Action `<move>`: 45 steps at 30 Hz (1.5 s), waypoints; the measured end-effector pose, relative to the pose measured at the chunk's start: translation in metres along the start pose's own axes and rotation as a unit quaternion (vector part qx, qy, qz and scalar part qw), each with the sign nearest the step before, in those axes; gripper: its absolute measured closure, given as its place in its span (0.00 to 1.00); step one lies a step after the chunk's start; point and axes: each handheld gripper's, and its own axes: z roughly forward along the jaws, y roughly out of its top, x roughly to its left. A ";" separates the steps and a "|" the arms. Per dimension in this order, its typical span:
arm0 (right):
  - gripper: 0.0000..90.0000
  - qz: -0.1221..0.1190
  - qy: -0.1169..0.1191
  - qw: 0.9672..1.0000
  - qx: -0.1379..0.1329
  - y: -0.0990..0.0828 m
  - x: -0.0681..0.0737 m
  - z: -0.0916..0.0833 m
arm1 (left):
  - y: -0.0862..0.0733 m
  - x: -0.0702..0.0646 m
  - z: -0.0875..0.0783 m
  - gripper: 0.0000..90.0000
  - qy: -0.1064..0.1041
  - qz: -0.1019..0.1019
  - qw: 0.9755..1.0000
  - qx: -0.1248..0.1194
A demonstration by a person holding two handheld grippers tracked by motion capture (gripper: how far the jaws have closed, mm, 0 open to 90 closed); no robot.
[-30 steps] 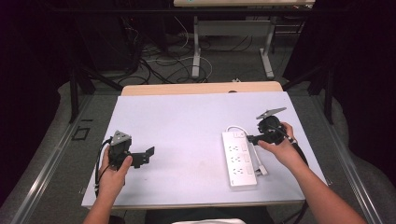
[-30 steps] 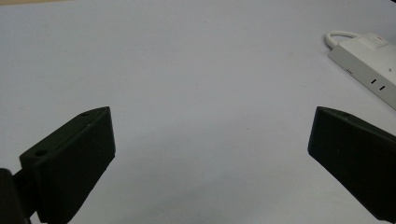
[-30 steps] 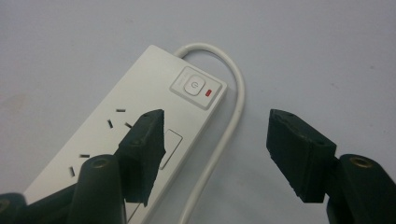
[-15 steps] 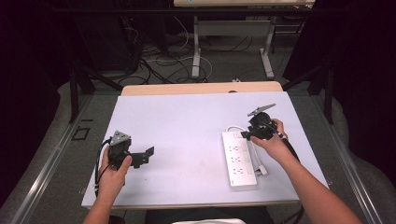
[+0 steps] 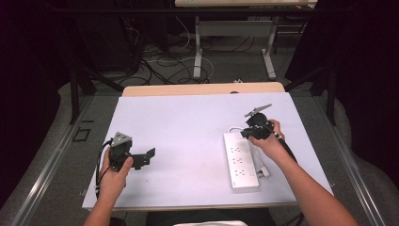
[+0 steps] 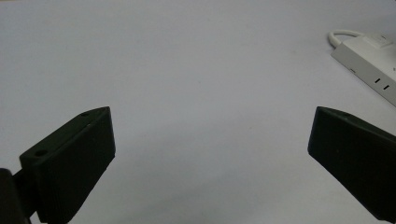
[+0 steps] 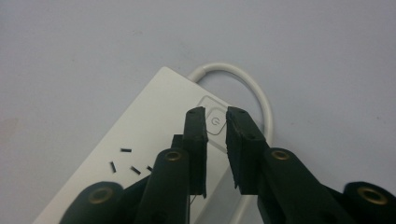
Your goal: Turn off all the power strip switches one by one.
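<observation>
White power strip [image 5: 241,160] lay lengthwise on the right half of the pale table [image 5: 188,122], its cord [image 7: 254,86] looping out from the far end. Right gripper [image 5: 251,132] was held just over that far end, tips poised above the strip's power button [image 7: 214,122] in the right gripper view. Jaws had just been closing and stood narrow, a slim gap left between them and nothing gripped; contact with the button could not be told. Left gripper [image 5: 141,159] rested well apart on the table's left side, held in the left hand [image 5: 113,176] and aimed across the bare surface. Its jaws stood wide and empty, with the strip's corner [image 6: 369,60] seen far off in the left gripper view.
</observation>
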 end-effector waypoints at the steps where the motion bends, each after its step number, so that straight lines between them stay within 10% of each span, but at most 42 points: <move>1: 0.93 0.001 0.003 1.000 -0.001 0.001 0.002 0.003 | 0.000 0.000 0.000 0.01 0.000 0.000 1.000 0.000; 45: 1.00 0.029 0.005 0.999 0.027 0.004 -0.004 0.036 | -0.001 0.000 -0.001 0.01 0.001 -0.005 1.000 -0.003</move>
